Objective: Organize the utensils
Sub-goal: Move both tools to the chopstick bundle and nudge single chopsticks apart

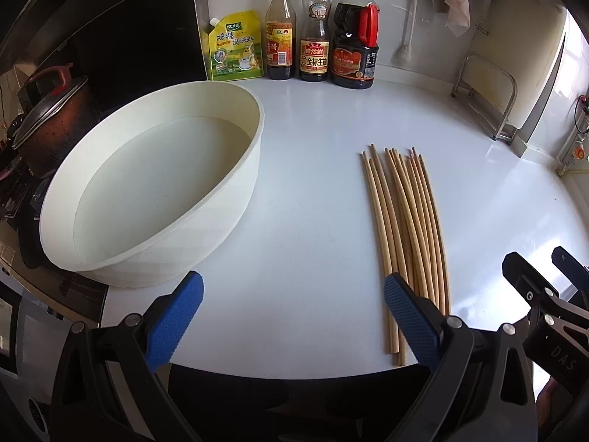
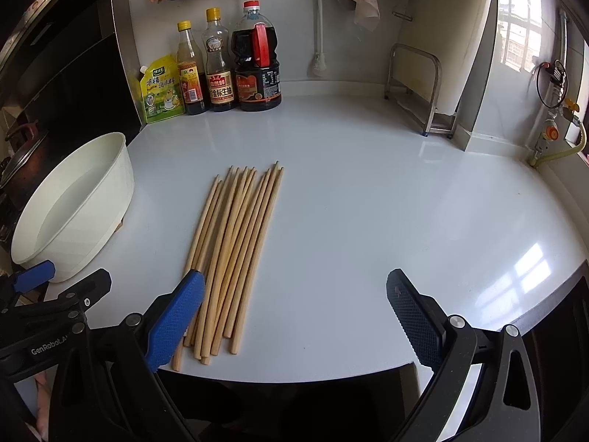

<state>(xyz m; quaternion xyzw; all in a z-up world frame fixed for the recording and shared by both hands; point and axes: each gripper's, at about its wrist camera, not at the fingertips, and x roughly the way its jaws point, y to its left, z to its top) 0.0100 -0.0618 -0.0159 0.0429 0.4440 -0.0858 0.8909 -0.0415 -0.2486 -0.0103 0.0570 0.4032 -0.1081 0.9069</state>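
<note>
Fingers [image 2: 173, 316] spread, overlapping chopsticks [image 2: 235, 243].

Against the back wall of the white bench [image 2: 368, 191]: green seasoning pouch [image 2: 160, 90], two yellow-capped bottles [image 2: 191, 73], red-handled soy sauce jug [image 2: 257, 70]. Right of jug: hanging brush [image 2: 318, 37], metal rack [image 2: 419, 88]. Far left of pouch: lidded pot [image 1: 48, 125].
</note>
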